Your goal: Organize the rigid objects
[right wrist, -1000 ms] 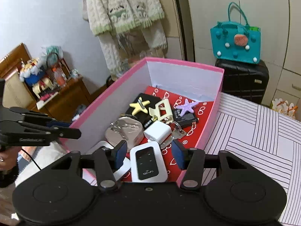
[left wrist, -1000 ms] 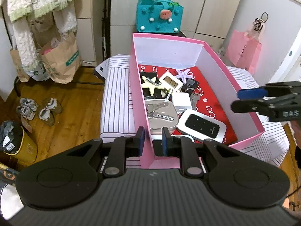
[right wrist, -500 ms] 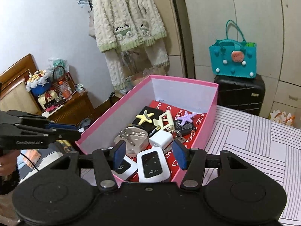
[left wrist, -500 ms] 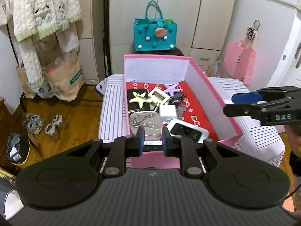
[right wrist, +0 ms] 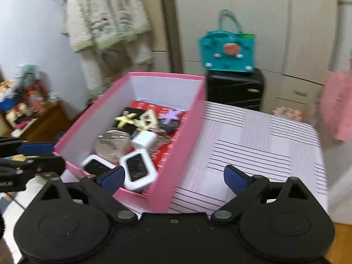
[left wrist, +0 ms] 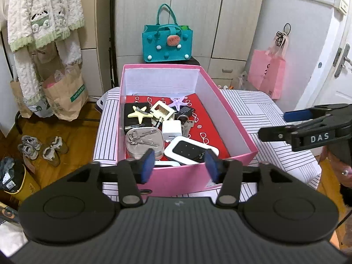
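Left wrist: left gripper [left wrist: 178, 165] let go pink box [left wrist: 187, 177]; right gripper [right wrist: 173, 177] just spread, empty.

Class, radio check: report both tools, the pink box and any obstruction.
Left tool and right tool open, jaws just widened, nothing between them. Pink box on striped surface, full of small items. Nothing blocking it.

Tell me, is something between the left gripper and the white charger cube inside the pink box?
Yes. The pink box's near wall and the white wifi router lie between the open, empty left gripper and the charger cube.
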Tool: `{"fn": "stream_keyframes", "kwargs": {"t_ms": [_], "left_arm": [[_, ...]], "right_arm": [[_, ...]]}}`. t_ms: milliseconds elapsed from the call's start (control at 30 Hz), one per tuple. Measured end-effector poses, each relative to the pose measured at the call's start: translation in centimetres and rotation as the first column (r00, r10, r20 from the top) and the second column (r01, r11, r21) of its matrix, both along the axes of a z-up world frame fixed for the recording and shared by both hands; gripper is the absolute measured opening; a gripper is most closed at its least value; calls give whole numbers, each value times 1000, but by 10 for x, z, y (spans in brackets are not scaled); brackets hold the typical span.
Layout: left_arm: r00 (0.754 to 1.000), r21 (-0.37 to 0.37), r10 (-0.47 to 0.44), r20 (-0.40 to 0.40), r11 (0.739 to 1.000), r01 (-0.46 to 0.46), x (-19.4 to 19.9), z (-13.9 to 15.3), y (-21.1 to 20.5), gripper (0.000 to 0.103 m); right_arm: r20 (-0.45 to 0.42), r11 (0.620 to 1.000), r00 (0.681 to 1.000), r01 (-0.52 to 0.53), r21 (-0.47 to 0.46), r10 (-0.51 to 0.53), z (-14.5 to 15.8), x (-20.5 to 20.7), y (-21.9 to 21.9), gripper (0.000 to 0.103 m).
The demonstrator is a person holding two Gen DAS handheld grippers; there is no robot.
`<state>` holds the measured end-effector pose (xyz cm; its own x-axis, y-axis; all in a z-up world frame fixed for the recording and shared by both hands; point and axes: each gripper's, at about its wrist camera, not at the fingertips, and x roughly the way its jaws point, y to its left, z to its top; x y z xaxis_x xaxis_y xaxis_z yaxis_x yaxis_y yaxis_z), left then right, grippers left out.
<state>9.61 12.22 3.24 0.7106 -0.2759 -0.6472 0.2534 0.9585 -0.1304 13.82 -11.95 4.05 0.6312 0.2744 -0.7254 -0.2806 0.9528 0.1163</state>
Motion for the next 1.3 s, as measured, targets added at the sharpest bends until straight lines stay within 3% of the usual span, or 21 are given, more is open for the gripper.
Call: {"fn": "stream_keyframes", "kwargs": {"t_ms": [67, 200, 267, 367, 667, 767, 833, 1000, 1133, 1300], "left_arm": [[1000, -7, 17, 5, 1000, -17, -1, 0, -2, 70], [998, -30, 46, 30, 999, -45, -8, 3, -7, 89], [996, -49, 66, 61, 997, -63, -17, 9, -8, 103], [993, -21, 71, 91, 997, -69, -29, 14, -16, 103], [994, 33, 107, 12, 994, -107, -28, 12, -37, 103], [982, 44, 181, 46, 982, -183, -31, 11, -37, 103], [973, 65, 222, 65, 972, -226, -33, 9, -39, 103], [973, 63, 224, 47, 972, -227, -40, 9, -41, 103], [973, 32, 227, 40, 973, -229, -50, 10, -44, 103], [972, 63, 232, 46, 970, -234, -57, 9, -56, 103]], "right_arm": [[15, 1000, 1000, 11, 26, -12, 3, -7, -8, 98], [12, 980, 999, 34, 196, -37, 8, -20, -35, 98], [20, 972, 997, 65, 228, -71, 11, -27, -46, 98], [63, 981, 994, 82, 175, -94, 18, -36, -51, 98], [51, 992, 994, 93, 83, -98, 21, -43, -50, 98], [91, 994, 991, 95, 46, -99, 23, -55, -45, 98], [109, 992, 987, 111, 55, -117, 25, -64, -45, 99], [92, 982, 986, 122, 147, -136, 29, -81, -52, 100], [114, 984, 980, 152, 95, -162, 30, -93, -51, 100], [121, 977, 972, 189, 99, -201, 30, -103, -58, 100]]}}
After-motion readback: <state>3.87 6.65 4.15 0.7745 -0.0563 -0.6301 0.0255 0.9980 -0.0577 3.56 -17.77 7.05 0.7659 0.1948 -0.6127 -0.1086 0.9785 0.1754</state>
